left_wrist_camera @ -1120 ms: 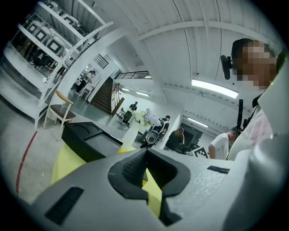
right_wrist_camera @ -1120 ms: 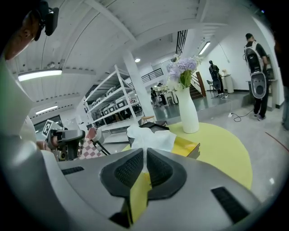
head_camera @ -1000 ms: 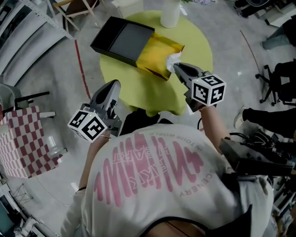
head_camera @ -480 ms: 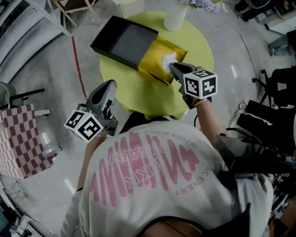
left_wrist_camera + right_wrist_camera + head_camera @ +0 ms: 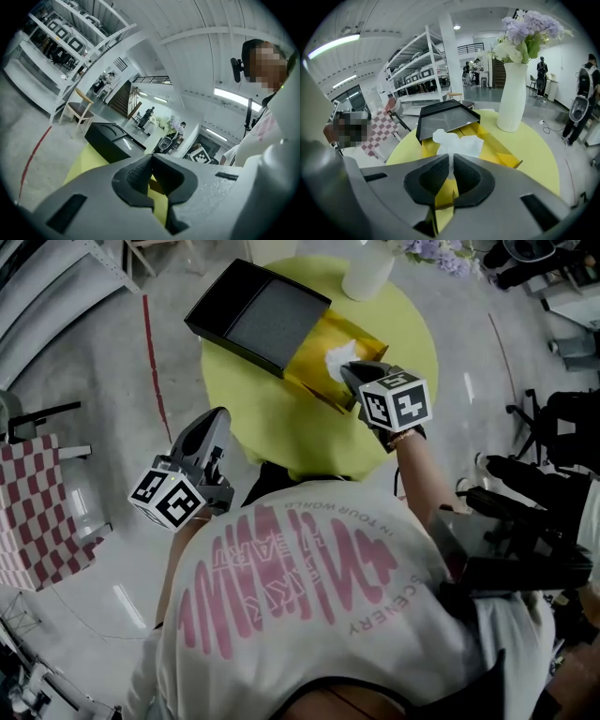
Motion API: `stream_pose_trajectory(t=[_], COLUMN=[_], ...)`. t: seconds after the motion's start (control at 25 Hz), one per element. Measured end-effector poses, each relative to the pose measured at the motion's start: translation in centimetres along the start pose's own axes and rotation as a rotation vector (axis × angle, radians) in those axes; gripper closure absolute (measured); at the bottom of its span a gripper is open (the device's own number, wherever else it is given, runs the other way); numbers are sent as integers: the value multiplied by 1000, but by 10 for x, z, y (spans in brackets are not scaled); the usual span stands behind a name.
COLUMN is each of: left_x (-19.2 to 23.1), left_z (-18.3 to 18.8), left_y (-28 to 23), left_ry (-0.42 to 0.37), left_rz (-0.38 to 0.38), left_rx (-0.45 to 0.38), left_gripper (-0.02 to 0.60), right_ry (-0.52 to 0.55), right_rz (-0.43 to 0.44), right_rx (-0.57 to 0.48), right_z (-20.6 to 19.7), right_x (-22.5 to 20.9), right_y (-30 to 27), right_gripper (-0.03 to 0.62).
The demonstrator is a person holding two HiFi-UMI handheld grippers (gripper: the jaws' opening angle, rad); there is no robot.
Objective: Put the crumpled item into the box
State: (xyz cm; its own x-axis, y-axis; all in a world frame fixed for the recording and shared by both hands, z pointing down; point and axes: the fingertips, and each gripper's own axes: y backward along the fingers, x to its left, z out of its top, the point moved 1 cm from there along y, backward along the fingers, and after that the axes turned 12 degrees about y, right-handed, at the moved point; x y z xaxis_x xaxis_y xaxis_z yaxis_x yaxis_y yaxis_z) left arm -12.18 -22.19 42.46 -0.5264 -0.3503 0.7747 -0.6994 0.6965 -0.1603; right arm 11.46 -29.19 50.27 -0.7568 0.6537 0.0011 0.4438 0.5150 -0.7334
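On the worktop (image 5: 272,423) the box (image 5: 309,382) lies centrally, the tray (image 5: 258,315) touching it at 10 o'clock, the vase (image 5: 367,273) at 1 o'clock. The crumpled item (image 5: 336,356), in the right tool (image 5: 349,372), is over the box.

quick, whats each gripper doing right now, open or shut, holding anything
Left gripper: shut, nothing between the jaws.
Right gripper: shut on the crumpled white item, above the yellow box.
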Motion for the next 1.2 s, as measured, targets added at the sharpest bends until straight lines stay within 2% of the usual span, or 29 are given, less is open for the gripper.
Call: stream_pose_trajectory(t=[0.24,0.4,0.76,1.2], left_x=[21,26,26,36], left_z=[-6,-5,-6,-13], left_y=[14,11,-2,-8], left_ry=[40,39,44,54], left_rz=[58,78,82,83], left_rx=[-16,-29,-9,31], left_gripper=[574,574,574,574], right_ry=[51,97,254,298], right_rz=[12,25,55,94], right_rx=[64,106,246,329], right_z=[-4,-12,-20,-30], right_x=[2,-2,1,7], right_y=[-14,-21,-39,-54], right_gripper=[572,572,572,572])
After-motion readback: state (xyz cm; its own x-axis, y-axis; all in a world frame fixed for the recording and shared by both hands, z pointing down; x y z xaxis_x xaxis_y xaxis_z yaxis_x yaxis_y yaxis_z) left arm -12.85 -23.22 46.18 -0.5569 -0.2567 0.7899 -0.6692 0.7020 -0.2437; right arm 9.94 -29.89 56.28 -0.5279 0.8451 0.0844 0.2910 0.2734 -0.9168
